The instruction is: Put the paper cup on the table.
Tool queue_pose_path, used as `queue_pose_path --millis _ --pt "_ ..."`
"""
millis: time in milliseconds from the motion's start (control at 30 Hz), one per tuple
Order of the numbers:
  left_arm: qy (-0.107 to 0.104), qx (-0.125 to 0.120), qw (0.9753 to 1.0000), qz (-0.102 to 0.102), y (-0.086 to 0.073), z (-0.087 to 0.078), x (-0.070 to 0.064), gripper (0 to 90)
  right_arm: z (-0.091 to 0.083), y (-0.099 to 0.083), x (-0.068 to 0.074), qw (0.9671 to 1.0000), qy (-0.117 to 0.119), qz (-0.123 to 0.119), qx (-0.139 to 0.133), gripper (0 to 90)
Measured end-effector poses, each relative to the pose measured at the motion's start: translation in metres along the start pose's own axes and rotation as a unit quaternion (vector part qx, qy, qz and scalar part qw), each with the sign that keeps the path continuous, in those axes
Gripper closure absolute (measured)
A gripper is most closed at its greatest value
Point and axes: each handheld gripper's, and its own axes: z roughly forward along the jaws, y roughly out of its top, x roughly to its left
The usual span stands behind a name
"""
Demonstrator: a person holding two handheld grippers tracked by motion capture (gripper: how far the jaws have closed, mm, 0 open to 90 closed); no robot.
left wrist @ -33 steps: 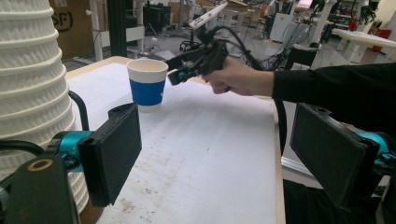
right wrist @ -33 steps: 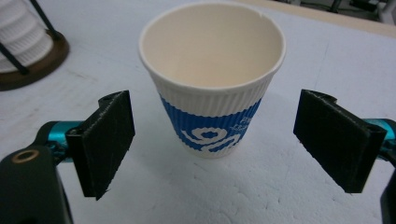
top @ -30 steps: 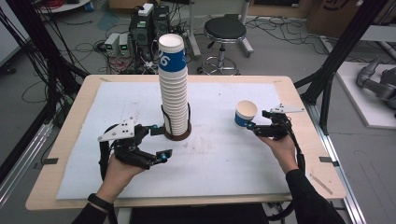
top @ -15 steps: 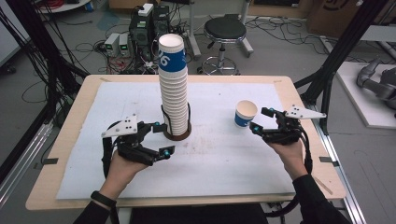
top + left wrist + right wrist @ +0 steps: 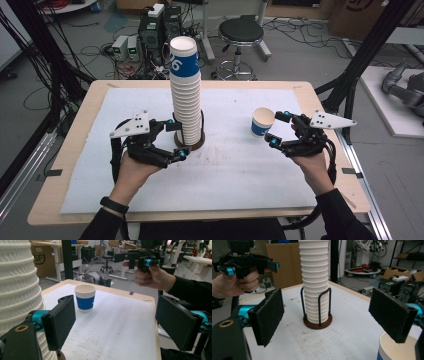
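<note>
We see a single paper cup with a blue band standing upright on the white mat that covers the worktop, right of centre and well in from the right edge. Our right hand-held gripper sits just beside the cup on its right, jaws spread wide and holding nothing; in the right gripper view the cup's rim lies at the lower right, just below the right jaw, and we cannot tell whether they touch.

The tall stack of cups stands in a dark wire holder with a round base, near the middle of the worktop. Our left hand-held gripper has its jaws spread at the foot of the stack; in the left gripper view the ribbed stack rises close on the left, beside and behind the left jaw.

Between the stack and the single cup the mat lies open. The front half of the mat, toward us, also gives free room, and the far edge behind the cup is clear of things.
</note>
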Motion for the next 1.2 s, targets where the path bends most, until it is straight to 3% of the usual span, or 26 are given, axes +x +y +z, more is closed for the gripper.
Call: queue_pose_path --millis 233,667,1200 --pt "-0.002 0.009 1.0 -0.001 -0.004 0.002 0.0 16.6 0.001 0.01 0.009 0.9998 0.015 -0.016 -0.004 15.5" --pt "0.004 -0.002 1.0 0.0 -0.002 -0.006 0.001 16.6 0.002 0.018 0.018 0.999 0.032 -0.029 -0.01 15.5" --pt "0.01 -0.005 0.9999 0.002 -0.001 -0.01 0.001 16.6 0.002 0.016 0.014 0.9992 0.028 -0.029 -0.005 15.4"
